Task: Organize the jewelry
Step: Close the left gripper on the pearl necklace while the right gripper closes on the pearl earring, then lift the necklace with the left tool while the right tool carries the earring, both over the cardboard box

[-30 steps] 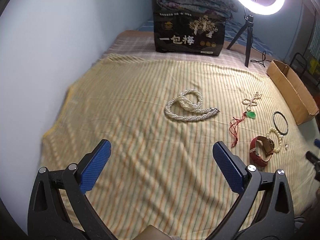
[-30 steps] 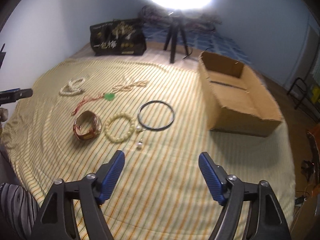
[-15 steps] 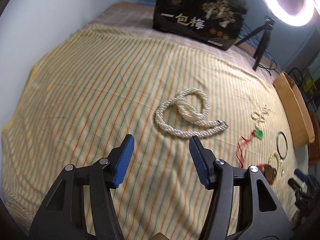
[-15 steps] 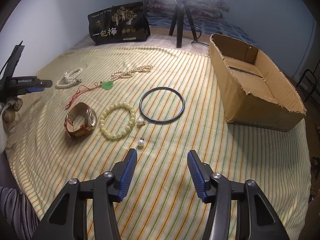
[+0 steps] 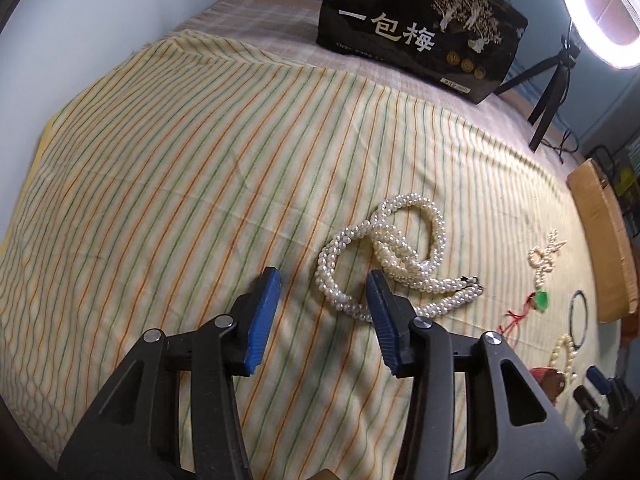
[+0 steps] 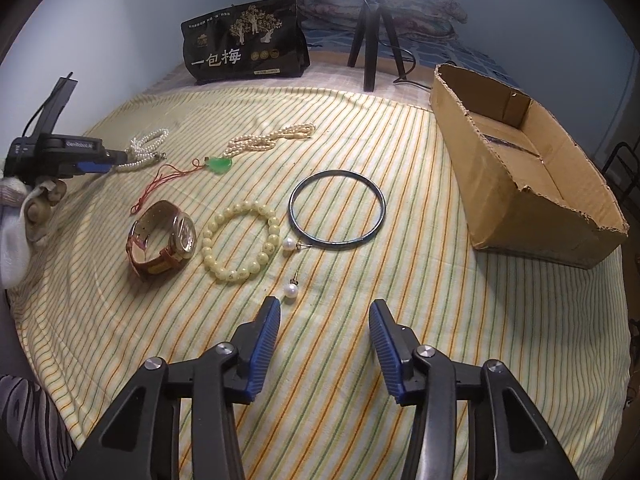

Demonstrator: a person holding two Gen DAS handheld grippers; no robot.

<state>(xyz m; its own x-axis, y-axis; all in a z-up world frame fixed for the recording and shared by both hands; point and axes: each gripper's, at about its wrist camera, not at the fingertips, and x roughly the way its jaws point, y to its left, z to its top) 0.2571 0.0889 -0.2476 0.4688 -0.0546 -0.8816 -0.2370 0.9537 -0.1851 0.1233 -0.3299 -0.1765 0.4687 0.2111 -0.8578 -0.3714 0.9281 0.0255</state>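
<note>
A coiled white pearl necklace (image 5: 400,256) lies on the striped cloth just ahead of my open left gripper (image 5: 324,280); its near loop sits between the fingertips. My open, empty right gripper (image 6: 324,308) hovers near a pearl earring (image 6: 291,290). Ahead lie a second pearl earring (image 6: 289,243), a cream bead bracelet (image 6: 240,240), a brown watch (image 6: 164,240), a dark bangle (image 6: 338,208), a green pendant on a red cord (image 6: 220,165) and a small pearl strand (image 6: 272,140). The open cardboard box (image 6: 520,168) stands at the right.
A black printed bag (image 6: 244,40) and a ring-light tripod (image 6: 370,32) stand at the far edge of the bed. The left gripper and gloved hand (image 6: 60,152) show at the left of the right wrist view. The wall runs along the left.
My left gripper has moved forward and down to the pearl necklace and its jaws have narrowed. My right gripper has lowered towards the earring and narrowed too.
</note>
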